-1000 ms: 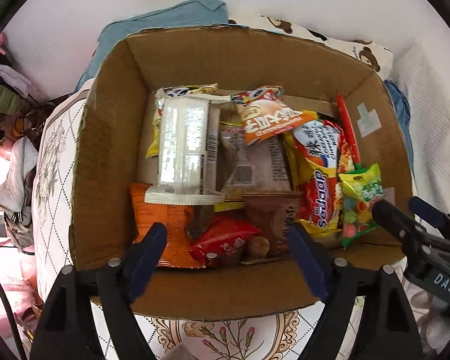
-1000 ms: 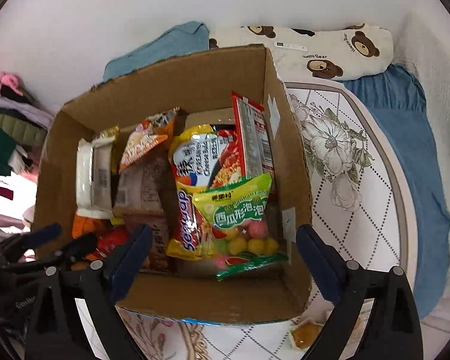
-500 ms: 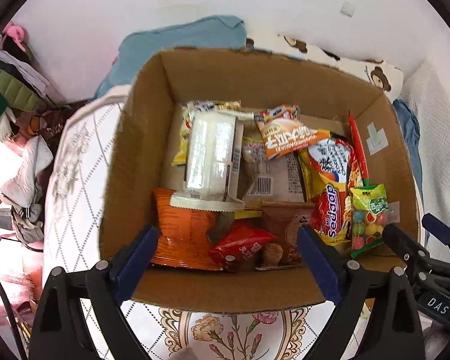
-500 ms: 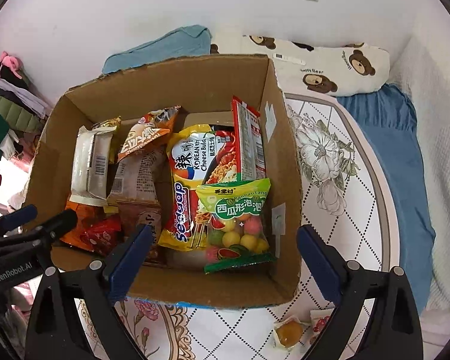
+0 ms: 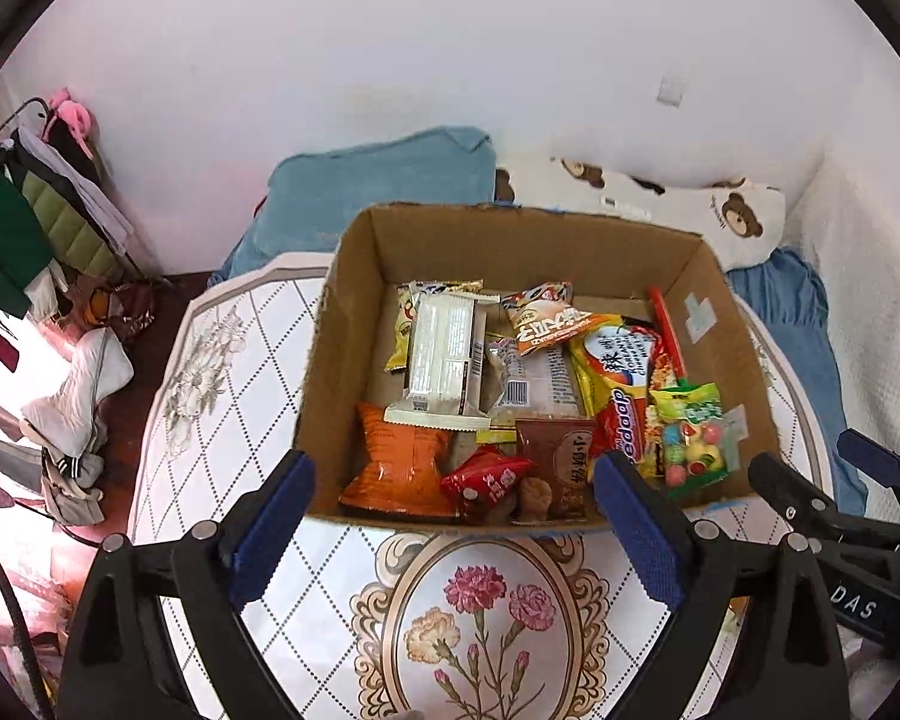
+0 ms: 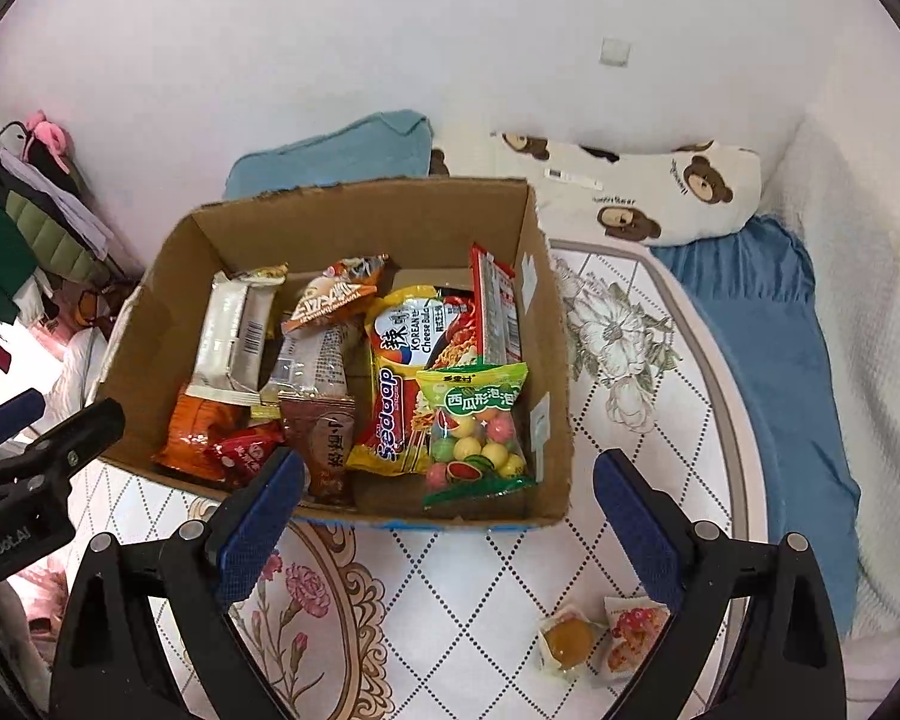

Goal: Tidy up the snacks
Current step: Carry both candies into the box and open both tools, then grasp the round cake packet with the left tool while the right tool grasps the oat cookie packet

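Brown cardboard box (image 6: 354,354) at 12 o'clock mostly packed with snack packets. Two small wrapped snacks (image 6: 600,639) left on floral quilt, 5 o'clock. Left gripper (image 5: 453,531) and right gripper (image 6: 447,531) spread, empty.

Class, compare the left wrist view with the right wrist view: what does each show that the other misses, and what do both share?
Only the left wrist view: the oval flower medallion whole.
Only the right wrist view: two small wrapped snacks lying on the mat outside the box.
Both: the open cardboard box of snack packets, the bear pillow, and both tools open, holding nothing.
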